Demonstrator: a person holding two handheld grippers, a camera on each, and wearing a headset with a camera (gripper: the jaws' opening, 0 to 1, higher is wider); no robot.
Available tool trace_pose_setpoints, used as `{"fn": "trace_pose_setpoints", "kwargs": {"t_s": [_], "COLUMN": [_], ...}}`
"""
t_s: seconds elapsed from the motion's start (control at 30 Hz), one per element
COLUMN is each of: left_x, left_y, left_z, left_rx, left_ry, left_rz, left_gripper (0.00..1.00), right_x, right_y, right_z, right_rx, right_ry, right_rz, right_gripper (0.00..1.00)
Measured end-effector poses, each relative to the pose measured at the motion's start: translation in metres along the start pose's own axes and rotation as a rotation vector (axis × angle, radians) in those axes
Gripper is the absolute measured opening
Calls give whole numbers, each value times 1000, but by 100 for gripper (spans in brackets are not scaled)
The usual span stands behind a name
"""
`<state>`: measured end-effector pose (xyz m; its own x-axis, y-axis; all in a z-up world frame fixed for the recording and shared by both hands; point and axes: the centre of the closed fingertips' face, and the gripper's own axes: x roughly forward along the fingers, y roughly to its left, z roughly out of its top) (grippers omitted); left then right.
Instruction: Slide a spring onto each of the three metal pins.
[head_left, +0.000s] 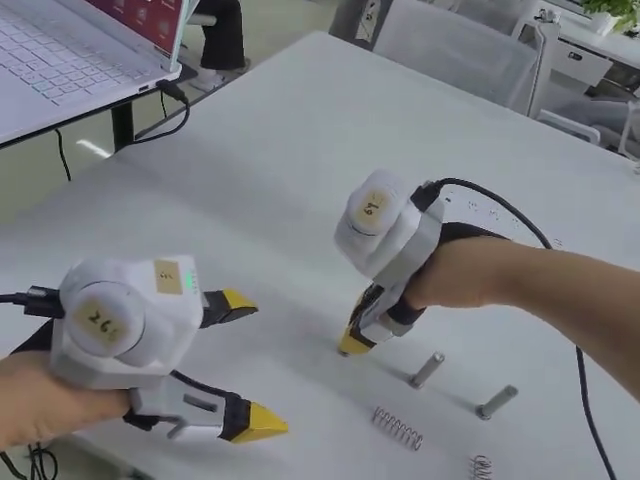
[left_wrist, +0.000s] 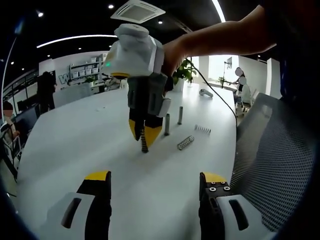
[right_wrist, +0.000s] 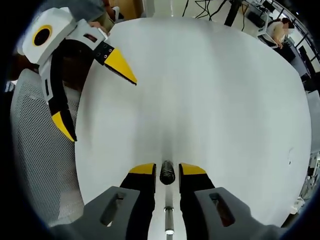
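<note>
At a white tabletop (head_left: 300, 150), the right hand-held gripper (head_left: 355, 345) points steeply down with its yellow tips at the surface. It is clenched on a coiled spring (right_wrist: 167, 172), and what appears to be a metal pin (right_wrist: 169, 220) runs back between its jaws. The left gripper view shows the coil reaching from those tips to the tabletop. The left hand-held gripper (head_left: 250, 362) hovers nearby, released and wide apart, grasping nothing. Just beside the working gripper stand the nearer bare pin (head_left: 427, 370) and the farther bare pin (head_left: 497, 402), both upright and without springs. A loose spring (head_left: 397, 427) and a second loose spring (head_left: 482, 465) lie flat on the tabletop near them. By this showing the job is in its first third. One spring is being fitted to one pin, though whether it is fully seated cannot be told. Two pins and two springs are left to pair.
</note>
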<state>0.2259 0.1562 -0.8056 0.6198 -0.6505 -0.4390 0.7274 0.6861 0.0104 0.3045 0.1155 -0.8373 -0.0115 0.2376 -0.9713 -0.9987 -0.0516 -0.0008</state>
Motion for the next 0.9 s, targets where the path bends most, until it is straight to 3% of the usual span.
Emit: {"fn": "trace_pose_setpoints", "kwargs": {"t_s": [0.33, 0.53, 0.9], "left_x": [2, 5, 9], "left_y": [-4, -3, -9], "left_z": [3, 6, 8], "left_rx": [8, 19, 35], "left_ry": [10, 7, 24], "left_rz": [-17, -25, -49], "left_gripper": [68, 68, 68], "right_x": [-19, -36, -62], "right_y": [-2, -2, 3], "right_z": [0, 2, -12], "right_rx": [33, 86, 117], "right_ry": [-64, -145, -206], "right_rz": [-25, -32, -76], "right_gripper": [19, 19, 20]}}
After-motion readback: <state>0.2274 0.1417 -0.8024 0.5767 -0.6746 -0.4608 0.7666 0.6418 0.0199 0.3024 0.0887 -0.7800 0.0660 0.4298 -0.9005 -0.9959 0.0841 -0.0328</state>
